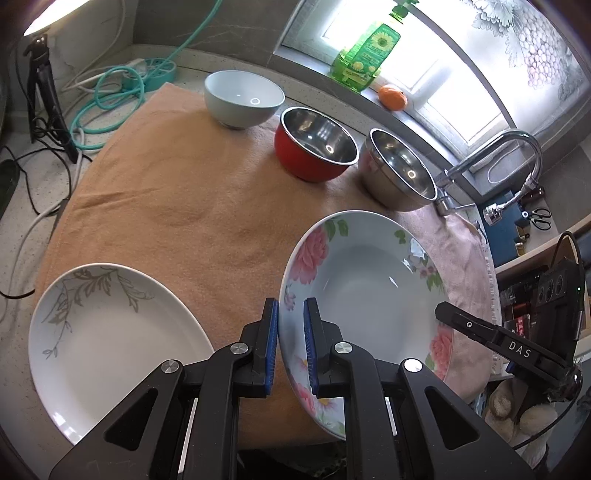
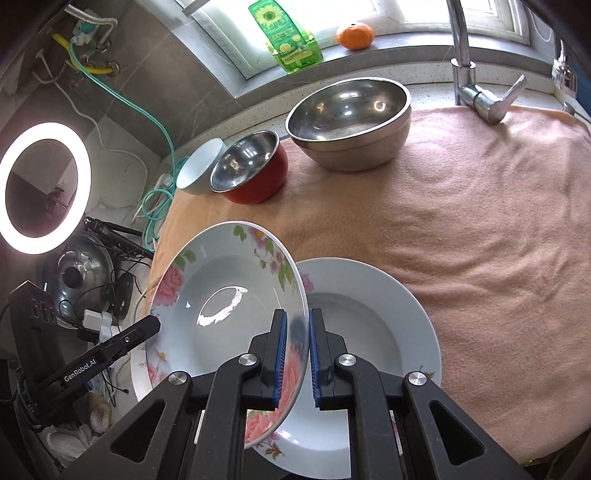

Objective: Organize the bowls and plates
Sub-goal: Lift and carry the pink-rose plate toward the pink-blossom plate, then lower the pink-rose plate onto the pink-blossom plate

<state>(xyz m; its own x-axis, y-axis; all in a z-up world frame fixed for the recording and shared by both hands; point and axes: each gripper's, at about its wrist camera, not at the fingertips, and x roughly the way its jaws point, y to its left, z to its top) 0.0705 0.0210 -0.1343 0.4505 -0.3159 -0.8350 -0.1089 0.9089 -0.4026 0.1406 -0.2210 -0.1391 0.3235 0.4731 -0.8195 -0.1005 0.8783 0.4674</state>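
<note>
A floral deep plate (image 1: 369, 291) is held tilted above the orange towel, gripped at opposite rims by both grippers. My left gripper (image 1: 290, 343) is shut on its near-left rim. My right gripper (image 2: 295, 354) is shut on the plate's (image 2: 225, 302) right rim; its finger also shows in the left wrist view (image 1: 480, 332). A second floral plate (image 2: 373, 332) lies on the towel under the held one. A leaf-patterned white plate (image 1: 110, 343) lies at the left. A pale bowl (image 1: 243, 98), a red bowl (image 1: 314, 144) and a steel bowl (image 1: 400, 170) stand at the back.
The orange towel (image 2: 480, 229) covers the counter. A faucet (image 2: 476, 92) stands at the back right. A green soap bottle (image 2: 288, 33) and an orange (image 2: 354, 31) sit on the windowsill. Cables and a teal hose (image 1: 110, 96) lie at the left, with a ring light (image 2: 44, 188).
</note>
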